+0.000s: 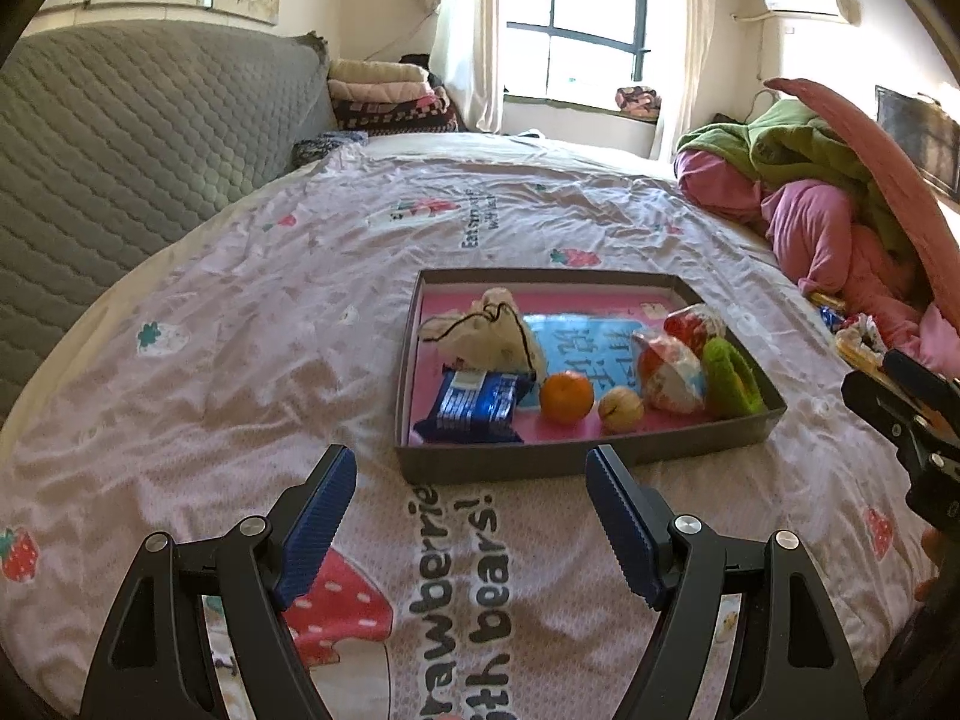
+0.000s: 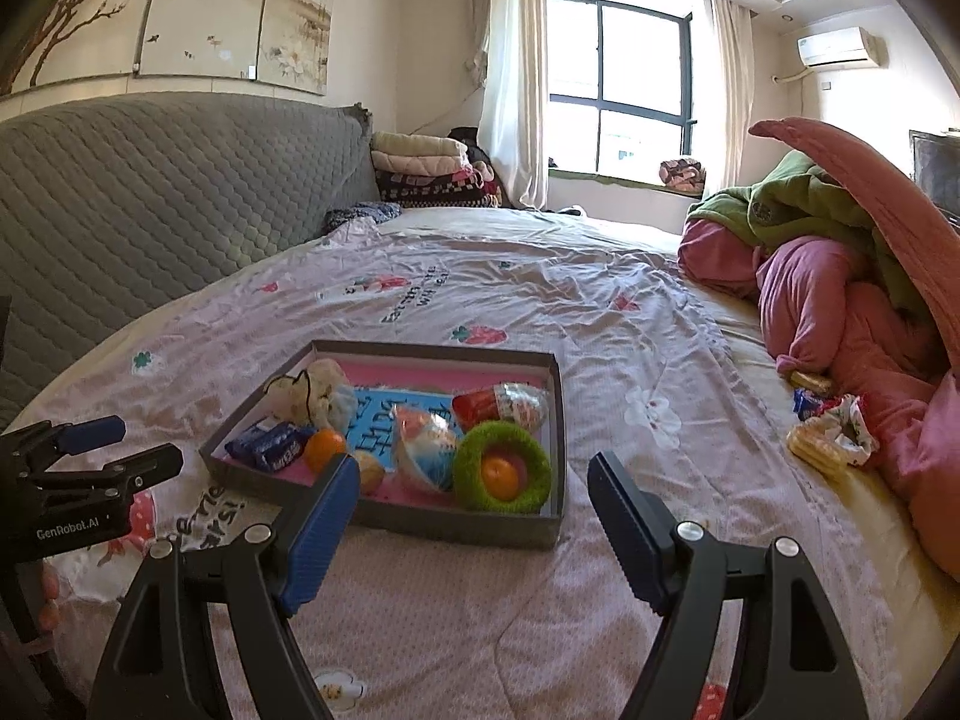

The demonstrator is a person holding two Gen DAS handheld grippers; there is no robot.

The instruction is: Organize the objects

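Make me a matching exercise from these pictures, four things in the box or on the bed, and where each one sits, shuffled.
Things
1. blue snack packet
2. drawstring pouch
3. green ring
4. biscuits

Places
A. on the bed sheet, outside the box
B. near right corner of the box, around an orange ball
C. near left corner of the box
D. far left of the box

Pairs: 1-C, 2-D, 3-B, 4-A

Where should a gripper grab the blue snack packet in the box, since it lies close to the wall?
Probably across the blue snack packet's short width at its middle, coming from above. It lies flat on the pink floor of the box, near the front wall, so a low side approach looks blocked. Both grippers are open and empty.
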